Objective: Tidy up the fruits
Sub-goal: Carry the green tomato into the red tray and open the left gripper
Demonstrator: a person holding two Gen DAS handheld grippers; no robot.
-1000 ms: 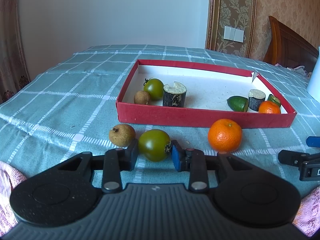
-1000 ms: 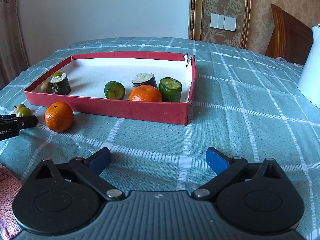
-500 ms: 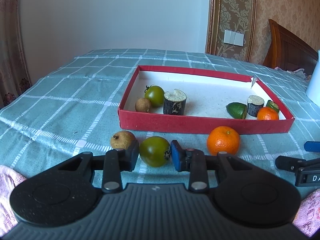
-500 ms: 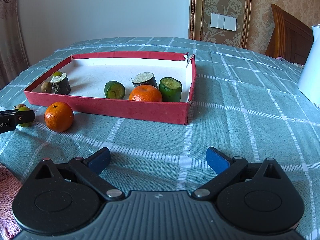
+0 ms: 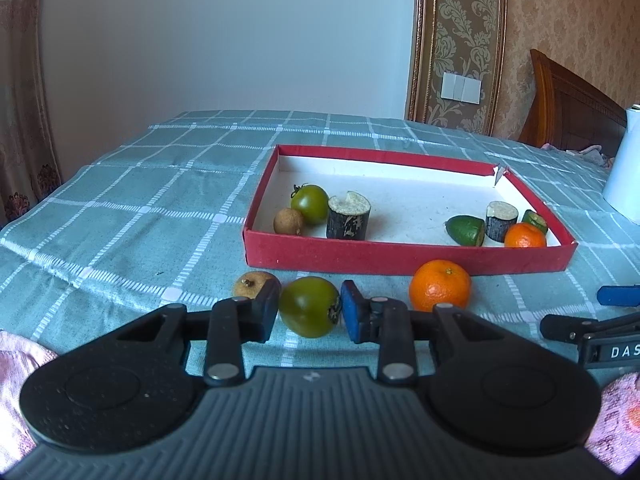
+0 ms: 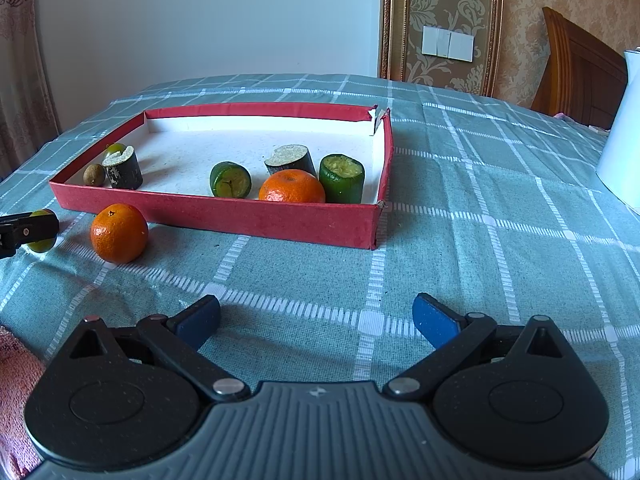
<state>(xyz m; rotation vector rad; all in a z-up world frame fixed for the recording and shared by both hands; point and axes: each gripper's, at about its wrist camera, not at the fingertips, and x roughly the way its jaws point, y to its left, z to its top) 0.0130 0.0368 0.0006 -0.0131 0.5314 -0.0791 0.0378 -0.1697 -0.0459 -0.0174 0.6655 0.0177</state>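
Note:
My left gripper (image 5: pixel 308 312) is shut on a green tomato (image 5: pixel 309 306) and holds it just above the checked cloth, in front of the red tray (image 5: pixel 400 258). A brown longan (image 5: pixel 250 283) and an orange (image 5: pixel 440 286) lie on the cloth beside it. The tray holds a green tomato (image 5: pixel 309 203), a longan (image 5: pixel 289 221), dark cut pieces (image 5: pixel 348 220), green pieces (image 6: pixel 231 180) and an orange (image 6: pixel 292 187). My right gripper (image 6: pixel 316 318) is open and empty over bare cloth, right of the loose orange (image 6: pixel 119 233).
A white jug (image 6: pixel 620 136) stands at the right on the table. A wooden chair (image 5: pixel 568 108) is behind it. The right gripper's fingers (image 5: pixel 576 326) show at the right edge of the left wrist view.
My left gripper has risen and tilted back with the green tomato in it; the tray and the loose fruit now sit lower in its view. The right gripper has stayed put.

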